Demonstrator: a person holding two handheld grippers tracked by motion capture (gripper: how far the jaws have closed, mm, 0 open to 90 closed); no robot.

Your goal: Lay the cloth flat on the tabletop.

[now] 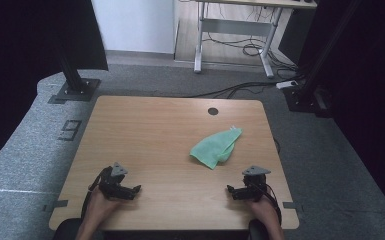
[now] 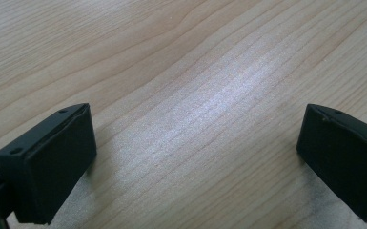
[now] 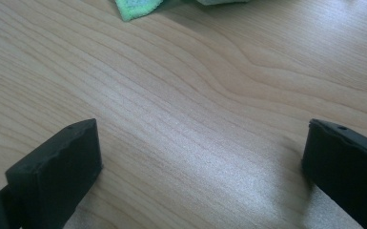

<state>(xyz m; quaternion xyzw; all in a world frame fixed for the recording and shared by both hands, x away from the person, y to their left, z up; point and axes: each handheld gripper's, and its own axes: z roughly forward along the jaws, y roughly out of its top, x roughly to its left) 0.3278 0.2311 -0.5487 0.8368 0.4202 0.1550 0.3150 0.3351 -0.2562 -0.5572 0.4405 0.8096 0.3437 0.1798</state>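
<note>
The green cloth [image 1: 216, 148] is lying crumpled on the tabletop [image 1: 155, 130], right of centre. Both the left tongs [image 1: 136, 190] and right tongs [image 1: 228, 190] are gaping wide, holding nothing. Soft and light, it is probably best pinched at a raised fold.

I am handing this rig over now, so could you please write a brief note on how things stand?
Left gripper: open, holding nothing, low over the table near its front left edge.
Right gripper: open, holding nothing, near the front right.
Green cloth: crumpled on the table's right half, beyond the right gripper, untouched.
Done: nothing visible.
Left: probably reaching the cloth and handling it.
</note>
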